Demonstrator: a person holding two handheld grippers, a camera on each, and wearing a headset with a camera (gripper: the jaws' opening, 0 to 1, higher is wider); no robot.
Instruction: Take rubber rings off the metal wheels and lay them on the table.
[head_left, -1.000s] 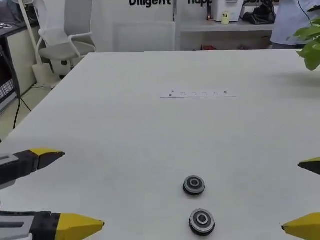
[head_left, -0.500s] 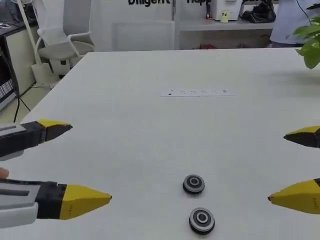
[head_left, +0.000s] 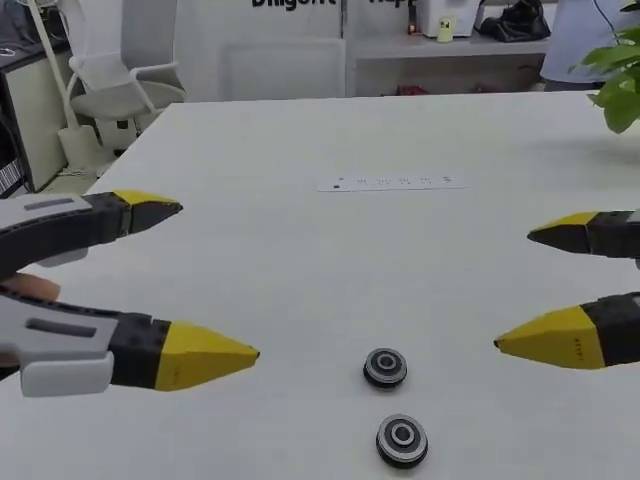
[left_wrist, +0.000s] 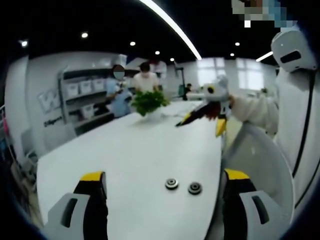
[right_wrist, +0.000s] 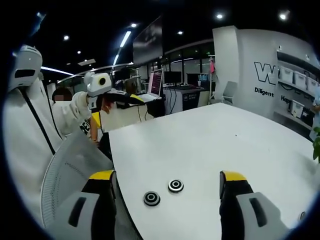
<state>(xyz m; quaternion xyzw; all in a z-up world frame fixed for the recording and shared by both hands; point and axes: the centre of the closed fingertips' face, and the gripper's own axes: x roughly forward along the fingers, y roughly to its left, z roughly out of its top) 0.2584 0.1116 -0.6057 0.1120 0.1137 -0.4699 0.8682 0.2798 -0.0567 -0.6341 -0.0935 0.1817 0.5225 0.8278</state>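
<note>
Two small metal wheels with dark rubber rings lie flat on the white table near its front edge: the farther wheel (head_left: 385, 367) and the nearer wheel (head_left: 402, 440). They also show as the two wheels (left_wrist: 171, 183) (left_wrist: 195, 188) in the left gripper view and as the pair (right_wrist: 175, 185) (right_wrist: 151, 198) in the right gripper view. My left gripper (head_left: 215, 285) hovers open at the left, jaws wide apart with nothing between them. My right gripper (head_left: 515, 290) hovers open at the right, also holding nothing. Both are above the table, apart from the wheels.
A thin label strip (head_left: 392, 183) lies mid-table. A green plant (head_left: 615, 85) stands at the far right. A white chair (head_left: 115, 95) is beyond the table's left corner, with shelves behind. People stand beyond the plant (left_wrist: 132, 87).
Both grippers have risen and moved inward toward the table's middle, the left from the lower left, the right from the lower right. The wheels have not moved.
</note>
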